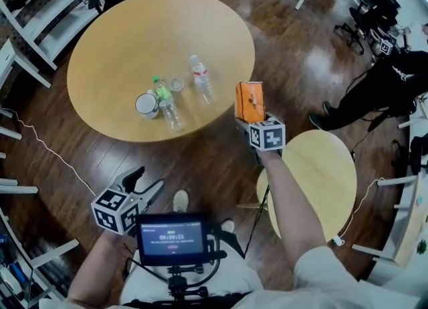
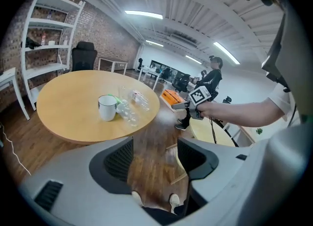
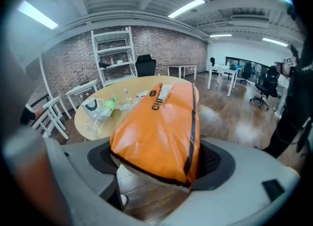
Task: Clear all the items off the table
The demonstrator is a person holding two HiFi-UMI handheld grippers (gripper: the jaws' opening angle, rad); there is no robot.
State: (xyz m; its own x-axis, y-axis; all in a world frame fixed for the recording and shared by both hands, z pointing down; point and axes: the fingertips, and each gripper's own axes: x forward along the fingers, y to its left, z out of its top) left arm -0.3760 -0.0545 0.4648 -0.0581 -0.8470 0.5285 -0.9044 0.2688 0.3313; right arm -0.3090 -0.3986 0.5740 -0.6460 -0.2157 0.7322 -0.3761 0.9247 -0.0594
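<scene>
In the head view, our right gripper (image 1: 250, 119) holds the orange bag (image 1: 249, 100) just past the counter (image 1: 114, 40) edge. A mug (image 1: 146, 105), a glass (image 1: 176, 84) and two bottles (image 1: 202, 80) remain on it.

In the left gripper view, our left gripper (image 2: 154, 159) has its fingers (image 2: 119, 159) apart and empty.

In the right gripper view, the fingers (image 3: 214, 164) clamp the bag, printed "CH…". Next, we judge, it needs setting down elsewhere.

Black letters "CHI" are made out on the orange bag (image 3: 156, 132), with the rest of the word lost beside a white patch. On the small screen (image 1: 172, 239), what looks like 00:00:21 is shown; the line beneath is too blurred.
</scene>
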